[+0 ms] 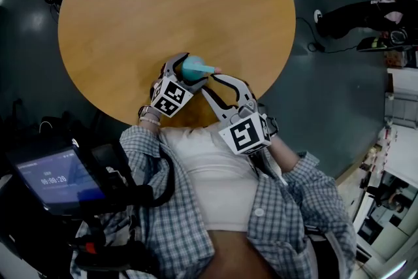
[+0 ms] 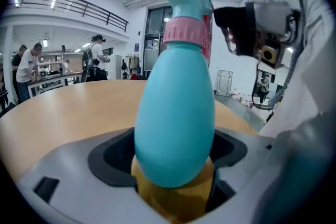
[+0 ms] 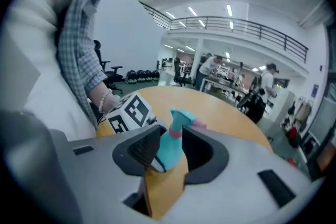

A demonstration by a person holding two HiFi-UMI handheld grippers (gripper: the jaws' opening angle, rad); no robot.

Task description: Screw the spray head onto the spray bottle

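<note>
Timer digits on screen (image 1: pixel 55 178), illegible

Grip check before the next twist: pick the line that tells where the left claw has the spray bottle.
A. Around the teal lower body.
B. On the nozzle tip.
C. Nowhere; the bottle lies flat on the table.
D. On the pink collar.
A: the left gripper view shows the left claw closed on the wide lower body of the spray bottle, well below the pink collar.
</note>
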